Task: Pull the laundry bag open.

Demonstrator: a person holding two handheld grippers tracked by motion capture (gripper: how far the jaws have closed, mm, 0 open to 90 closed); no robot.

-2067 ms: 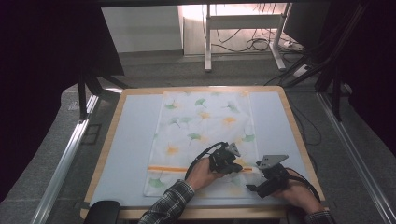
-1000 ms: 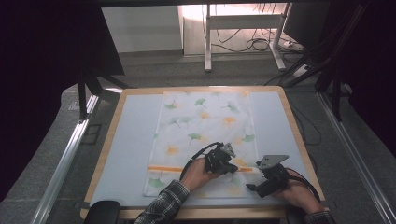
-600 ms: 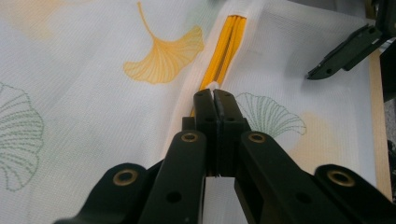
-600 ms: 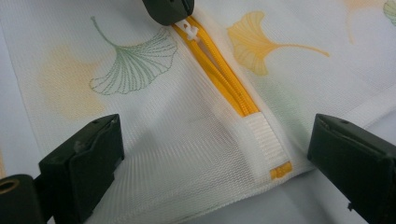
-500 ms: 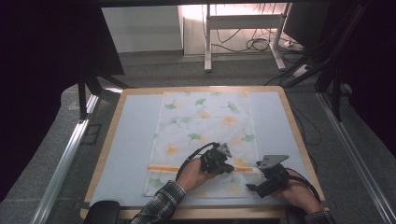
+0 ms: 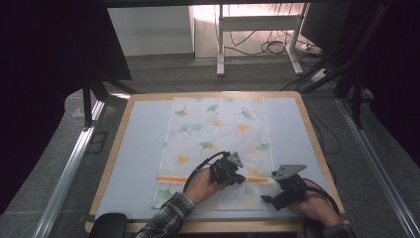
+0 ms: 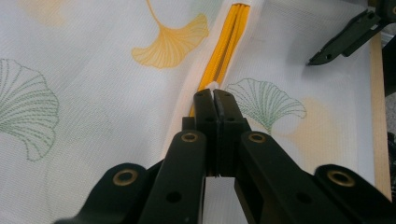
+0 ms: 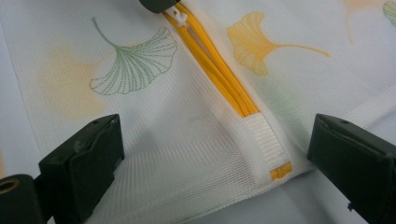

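Right claw [image 6: 271, 200]: nearest the person, jaws wide apart, straddling the bag's corner at the zipper's end without gripping anything.
Zipper end [image 8: 278, 171]: right between those parted jaws, white tape and a small orange tab at the bag's edge.
Left claw [image 6: 241, 177]: jaws pressed together, clamped on the white zipper pull [image 7: 213, 86], just up the track from the right claw.
Zipper [image 7: 224, 46]: orange; the track between pull and end tab looks parted, so I judge it partly worked, and whether it is opening or closing I cannot tell.
Mesh bag [image 6: 218, 129]: white with ginkgo leaves, lying flat mid-table, stretching away to the far edge.
Left to do: most of the orange line runs off toward the bag's left side, so a long pull remains.
Table [image 6: 138, 144]: pale mat, wooden rim.
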